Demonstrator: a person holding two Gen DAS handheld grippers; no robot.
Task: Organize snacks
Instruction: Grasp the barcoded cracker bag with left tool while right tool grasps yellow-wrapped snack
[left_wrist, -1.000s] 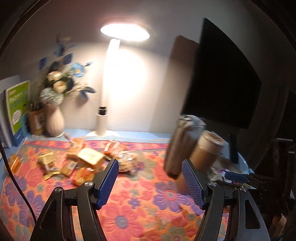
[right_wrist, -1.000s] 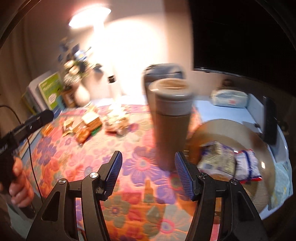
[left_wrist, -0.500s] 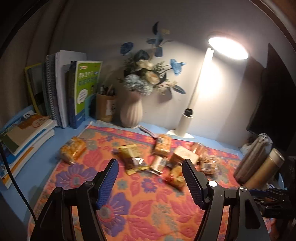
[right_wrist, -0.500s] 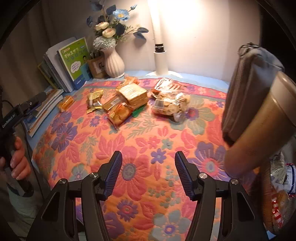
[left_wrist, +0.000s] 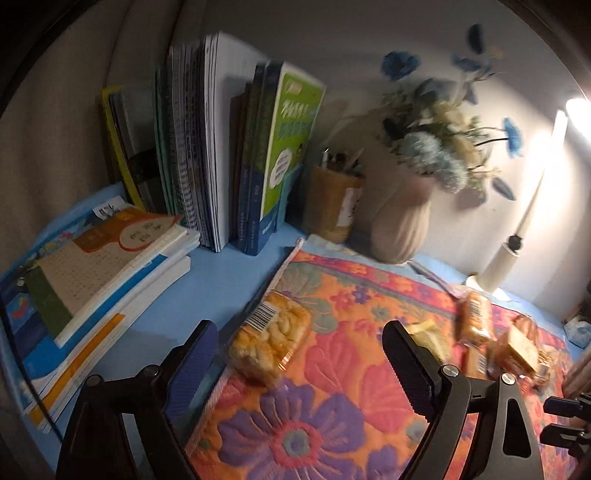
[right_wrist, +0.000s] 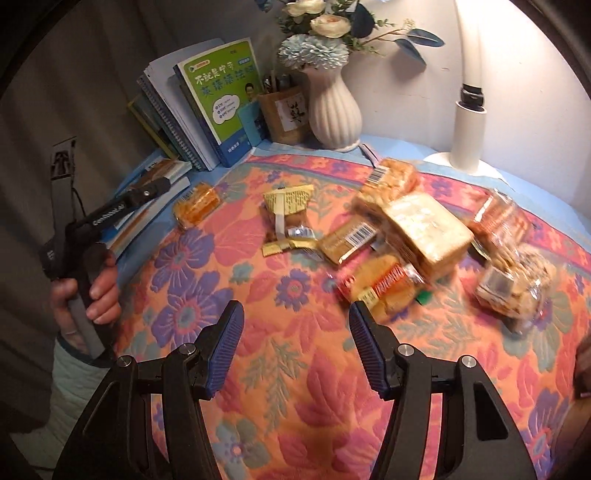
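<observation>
Opening, the left tongs (left_wrist: 299, 363) near an orange snack pack (left_wrist: 269, 341); right tongs (right_wrist: 295, 345) released, empty; snacks still scattered.

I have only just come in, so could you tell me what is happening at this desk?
A person is starting to sort snacks with a hand-held gripper in each hand. Nothing is held yet. The left hand-held gripper has its jaws opening over an orange snack packet lying alone at the edge of the floral cloth. The right hand-held gripper is open and empty above the cloth, short of the pile of snack packets near the lamp.
</observation>
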